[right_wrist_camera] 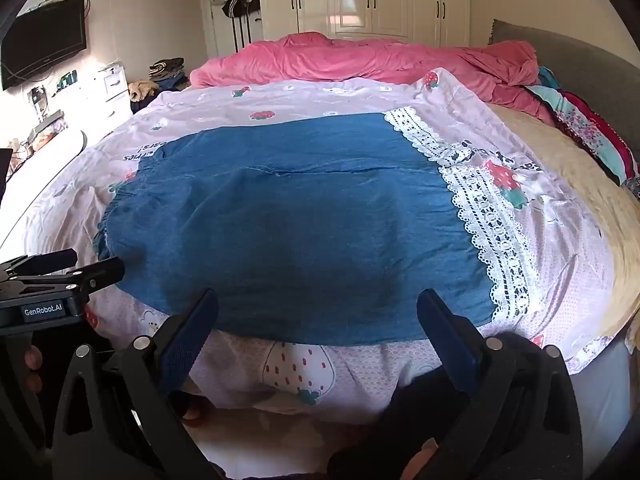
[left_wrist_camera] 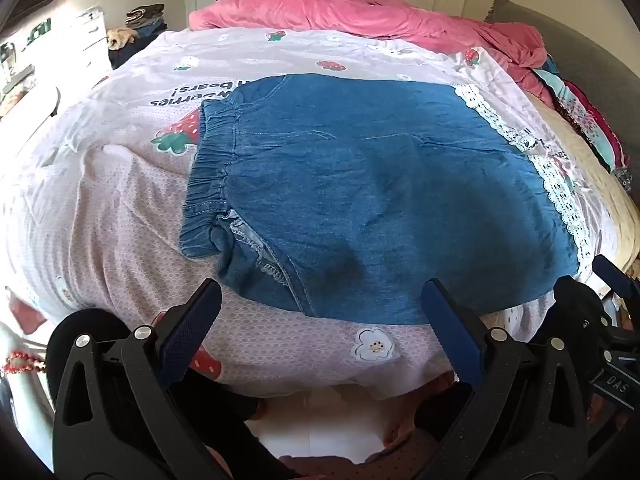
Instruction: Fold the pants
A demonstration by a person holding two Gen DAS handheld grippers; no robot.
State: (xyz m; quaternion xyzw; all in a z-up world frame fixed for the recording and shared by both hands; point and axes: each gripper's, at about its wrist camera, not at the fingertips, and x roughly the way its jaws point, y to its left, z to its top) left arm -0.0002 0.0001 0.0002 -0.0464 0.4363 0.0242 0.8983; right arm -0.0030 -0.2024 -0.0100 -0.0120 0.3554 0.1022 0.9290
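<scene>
Pants: I see the blue pants lying flat on the strawberry-print sheet, waistband to the left, white lace hem to the right
Left gripper: I hold it at the near edge of the pants, fingers spread apart, gripping nothing
Right gripper: fingers also apart, tips over the near edge, nothing between them
Bed: pink quilt bunched along the far side
</scene>
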